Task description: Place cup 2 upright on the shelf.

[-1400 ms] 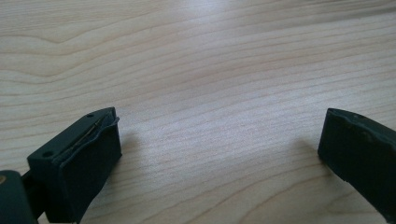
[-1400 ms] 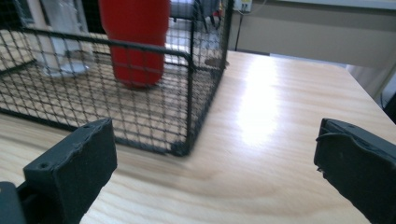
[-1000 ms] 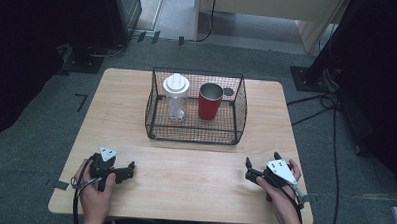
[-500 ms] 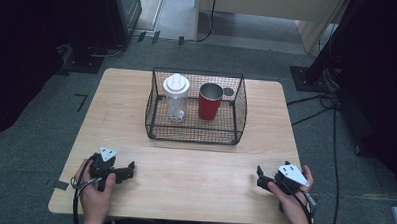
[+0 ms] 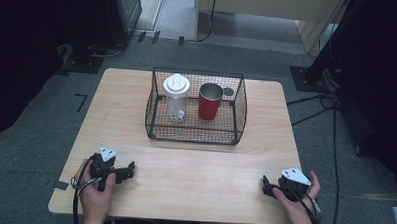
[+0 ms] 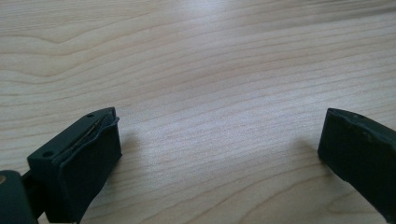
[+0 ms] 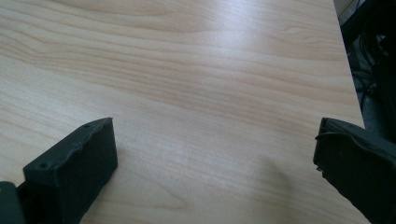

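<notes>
2 grippers wide open, left gripper (image 5: 129, 170), right gripper (image 5: 265, 187), both empty

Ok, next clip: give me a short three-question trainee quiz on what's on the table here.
1. True or false: the red cup stands inside the wire basket.
2. Which has a white lid? A) the clear bottle B) the red cup C) the basket
3. Fill in: the jaws of the left gripper and the right gripper are both ____, with nothing between them.

Key:
1. True. It stands upright beside the bottle in the basket.
2. A.
3. Open. In each gripper view the jaws stand wide apart over the bare wooden table.
</notes>
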Demonstrator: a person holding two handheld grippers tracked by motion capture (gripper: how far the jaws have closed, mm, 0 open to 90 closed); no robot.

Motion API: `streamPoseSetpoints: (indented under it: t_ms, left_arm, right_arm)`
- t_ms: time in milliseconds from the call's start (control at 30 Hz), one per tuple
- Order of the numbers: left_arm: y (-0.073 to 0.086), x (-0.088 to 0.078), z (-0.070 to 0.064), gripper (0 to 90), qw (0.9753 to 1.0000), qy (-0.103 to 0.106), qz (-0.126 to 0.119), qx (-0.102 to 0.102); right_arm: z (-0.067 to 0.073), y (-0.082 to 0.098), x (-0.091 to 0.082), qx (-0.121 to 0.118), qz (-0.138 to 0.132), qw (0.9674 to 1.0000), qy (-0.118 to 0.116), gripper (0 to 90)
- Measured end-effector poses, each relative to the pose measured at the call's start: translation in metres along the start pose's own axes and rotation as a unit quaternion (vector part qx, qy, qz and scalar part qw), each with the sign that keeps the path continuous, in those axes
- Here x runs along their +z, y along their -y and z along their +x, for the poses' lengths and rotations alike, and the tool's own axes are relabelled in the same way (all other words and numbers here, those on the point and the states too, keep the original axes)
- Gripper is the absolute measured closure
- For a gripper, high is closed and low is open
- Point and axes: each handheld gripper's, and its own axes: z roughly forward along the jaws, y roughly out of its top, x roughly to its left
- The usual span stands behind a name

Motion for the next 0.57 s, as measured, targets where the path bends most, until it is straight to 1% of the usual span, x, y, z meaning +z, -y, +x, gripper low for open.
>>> streamPoseSetpoints:
  t_ms: [100,167,200,233,267,300,567]
  left_arm:
    - [0.0,0.0,0.0,0.0,1.0,0.0,0.0,-0.001]
    - [0.0,0.0,0.0,0.0,1.0,0.0,0.0,0.0]
    - [0.0,0.0,0.0,0.0,1.0,0.0,0.0,0.0]
    - [0.0,0.0,0.0,0.0,1.0,0.0,0.001,0.0]
    - [0.0,0.0,0.0,0.0,1.0,0.0,0.001,0.0]
    - [0.0,0.0,-0.001,0.0,1.0,0.001,0.001,0.0]
    - [0.0,0.0,-0.001,0.0,1.0,0.001,0.001,0.001]
  right_arm:
    - [-0.002,0.002,-0.002,0.007,0.004,0.9999,-0.008,0.0]
    - [-0.005,0.002,-0.002,0.02,0.012,0.9995,-0.02,0.0]
    - [-0.007,0.003,-0.001,0.036,0.02,0.9987,-0.028,0.0]
    - [-0.01,0.003,0.0,0.057,0.029,0.9973,-0.037,0.0]
    - [-0.012,0.004,0.0,0.073,0.033,0.9962,-0.034,0.0]
    - [-0.012,0.004,0.0,0.077,0.033,0.996,-0.03,0.0]
    - [-0.012,0.004,0.0,0.077,0.033,0.996,-0.03,0.0]
